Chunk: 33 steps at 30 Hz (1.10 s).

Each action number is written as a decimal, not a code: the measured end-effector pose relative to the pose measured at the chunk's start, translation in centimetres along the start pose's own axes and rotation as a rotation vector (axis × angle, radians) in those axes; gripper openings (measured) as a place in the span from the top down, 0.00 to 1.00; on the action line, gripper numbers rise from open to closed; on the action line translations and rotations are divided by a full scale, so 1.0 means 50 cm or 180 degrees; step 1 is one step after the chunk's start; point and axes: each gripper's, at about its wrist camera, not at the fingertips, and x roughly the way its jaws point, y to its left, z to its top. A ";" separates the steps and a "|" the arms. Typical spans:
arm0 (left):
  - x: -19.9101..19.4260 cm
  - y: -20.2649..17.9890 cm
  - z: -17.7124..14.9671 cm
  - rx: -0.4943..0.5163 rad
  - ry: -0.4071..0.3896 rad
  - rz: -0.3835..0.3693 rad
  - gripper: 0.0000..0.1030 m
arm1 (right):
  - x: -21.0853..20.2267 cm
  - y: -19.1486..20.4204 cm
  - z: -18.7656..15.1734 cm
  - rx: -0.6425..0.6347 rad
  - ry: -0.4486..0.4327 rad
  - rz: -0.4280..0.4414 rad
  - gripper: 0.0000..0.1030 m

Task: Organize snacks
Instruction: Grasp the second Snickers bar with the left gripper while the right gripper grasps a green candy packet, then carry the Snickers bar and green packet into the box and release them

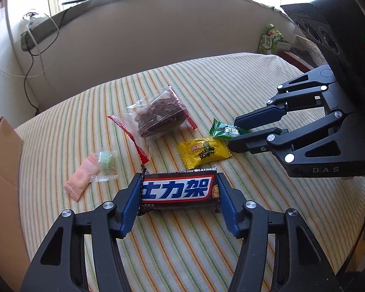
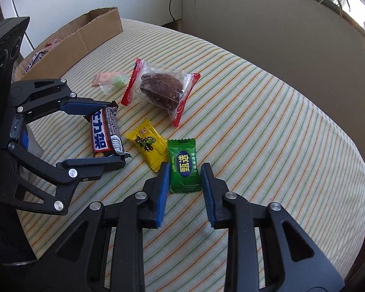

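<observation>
Six snacks: left fingers [image 1: 180, 189] clamp chocolate bar [image 1: 178, 189], right fingers [image 2: 185, 172] clamp green candy [image 2: 183, 166].

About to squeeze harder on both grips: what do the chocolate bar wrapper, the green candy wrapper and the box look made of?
Chocolate bar: wrapper looks like glossy plastic film, shiny with crimped, crinkled ends; likely slippery.
Green candy: glossy plastic film too, with zigzag-cut sealed ends and glare on the print.
Box: brown corrugated cardboard, matte, with a rough torn top edge.
What is inside the wrappers cannot be seen.
</observation>
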 end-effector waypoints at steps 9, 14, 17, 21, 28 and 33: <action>-0.045 0.032 -0.023 -0.0188 -0.0123 -0.0041 0.48 | -0.019 0.005 -0.012 0.0204 -0.0097 -0.0106 0.75; -0.076 0.035 -0.026 -0.0234 -0.0243 -0.0019 0.48 | -0.042 -0.001 -0.021 0.0295 -0.0179 -0.0109 0.75; -0.100 0.040 -0.027 -0.0256 -0.0326 0.0010 0.48 | -0.060 0.005 -0.025 0.0314 -0.0225 -0.0113 0.75; -0.139 0.054 -0.028 -0.0298 -0.0470 0.0061 0.48 | -0.088 0.019 -0.019 0.0324 -0.0329 -0.0085 0.75; -0.197 0.106 -0.032 -0.0459 -0.0674 0.0242 0.48 | -0.119 0.069 0.031 0.0244 -0.0511 -0.0029 0.75; -0.241 0.160 -0.042 -0.0563 -0.0793 0.0444 0.48 | -0.130 0.114 0.074 0.0164 -0.0647 0.0044 0.75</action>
